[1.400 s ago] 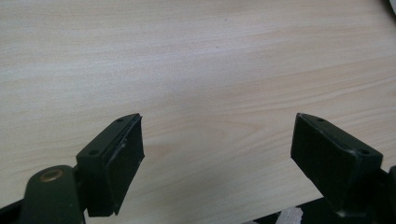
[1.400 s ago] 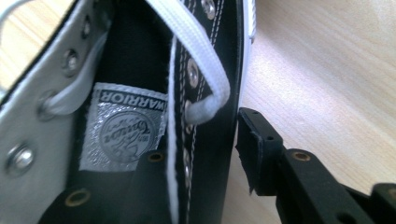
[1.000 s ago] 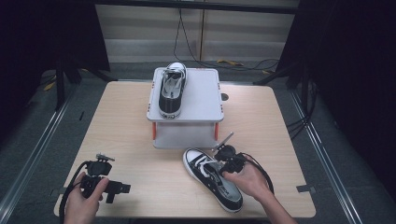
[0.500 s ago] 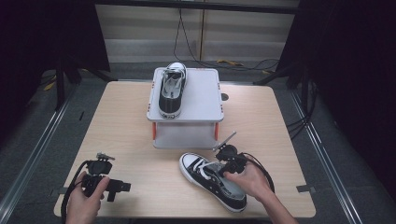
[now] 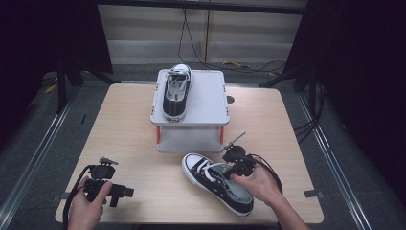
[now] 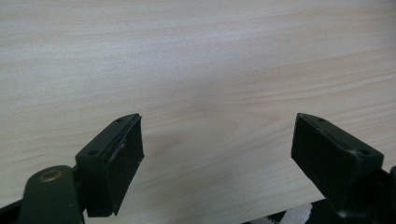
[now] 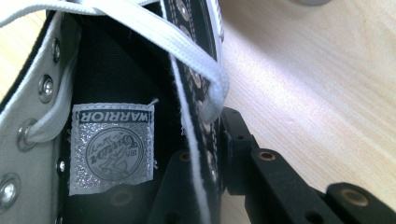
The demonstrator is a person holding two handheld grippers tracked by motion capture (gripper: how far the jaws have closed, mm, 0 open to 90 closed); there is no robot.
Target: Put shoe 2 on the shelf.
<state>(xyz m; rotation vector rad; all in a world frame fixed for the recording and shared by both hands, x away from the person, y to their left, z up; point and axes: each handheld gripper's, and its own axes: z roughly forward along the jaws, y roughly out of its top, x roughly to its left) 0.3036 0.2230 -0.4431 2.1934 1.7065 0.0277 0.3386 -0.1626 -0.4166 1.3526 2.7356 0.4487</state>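
Observation:
A black sneaker with white laces [image 5: 218, 184] lies on the wooden table [image 5: 129, 143] in front of the grey stand [image 5: 206, 103]. My right gripper [image 5: 235, 168] is shut on that sneaker's side wall [image 7: 198, 93], one jaw inside by the tongue label, one outside. A second black sneaker [image 5: 174, 93] rests on top of the stand, toe toward me. My left gripper [image 5: 125, 192] sits near the table's front left, open, with bare wood between its jaws [image 6: 215, 154].
The stand has orange legs [image 5: 158, 134] and an open space beneath its top. A small dark hole [image 5: 230, 99] marks the table to the right of the stand. Cables run on the floor behind. Bare wood spreads at left and right of the stand.
The sneaker held by my right gripper has slid slightly left and toward me, turning a little. My left gripper has hardly moved.

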